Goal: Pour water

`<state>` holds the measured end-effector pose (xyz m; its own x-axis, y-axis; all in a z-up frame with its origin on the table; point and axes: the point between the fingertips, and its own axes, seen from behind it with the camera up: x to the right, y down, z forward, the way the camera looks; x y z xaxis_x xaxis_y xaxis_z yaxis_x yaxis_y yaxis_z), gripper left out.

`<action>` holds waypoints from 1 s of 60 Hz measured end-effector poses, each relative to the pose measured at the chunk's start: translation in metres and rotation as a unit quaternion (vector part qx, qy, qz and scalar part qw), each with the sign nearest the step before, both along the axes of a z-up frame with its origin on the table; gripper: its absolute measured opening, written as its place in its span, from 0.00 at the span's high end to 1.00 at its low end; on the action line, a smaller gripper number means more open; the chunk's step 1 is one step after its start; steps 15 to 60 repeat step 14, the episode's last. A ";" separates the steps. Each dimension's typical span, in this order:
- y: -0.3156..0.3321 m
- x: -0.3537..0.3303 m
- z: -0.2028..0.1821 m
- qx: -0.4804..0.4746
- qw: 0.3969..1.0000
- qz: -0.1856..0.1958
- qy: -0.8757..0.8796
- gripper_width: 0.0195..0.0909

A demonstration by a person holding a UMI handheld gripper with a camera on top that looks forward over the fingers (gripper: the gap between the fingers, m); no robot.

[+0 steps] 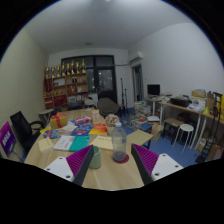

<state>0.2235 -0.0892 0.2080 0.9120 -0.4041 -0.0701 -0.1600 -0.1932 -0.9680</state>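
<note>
Two fingers of the gripper (112,165) reach forward over the near edge of a round wooden table (60,168), spread apart and grasping nothing. On the table's left side lie a dark laptop (22,130) and flat coloured paper sheets (78,143), matte and thin. Just inside the left finger (82,162), a small pale cup (95,156) stands near the table's near edge; I judge it to be the vessel to fill. A little further in and to the right stands a clear jar (120,146), upright, a glassy cylinder with a dark band at its base, probably the water holder. It lies straight ahead in the gap between the fingers, beyond their tips, its long axis vertical. The right finger (146,160) shows its magenta pad. A desk with a monitor (153,89) stands at the far right wall.
</note>
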 end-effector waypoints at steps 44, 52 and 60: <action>-0.071 -0.120 0.052 -0.040 0.999 0.003 -0.028 0.10; -0.071 -0.120 0.052 -0.040 0.999 0.003 -0.028 0.10; -0.071 -0.120 0.052 -0.040 0.999 0.003 -0.028 0.10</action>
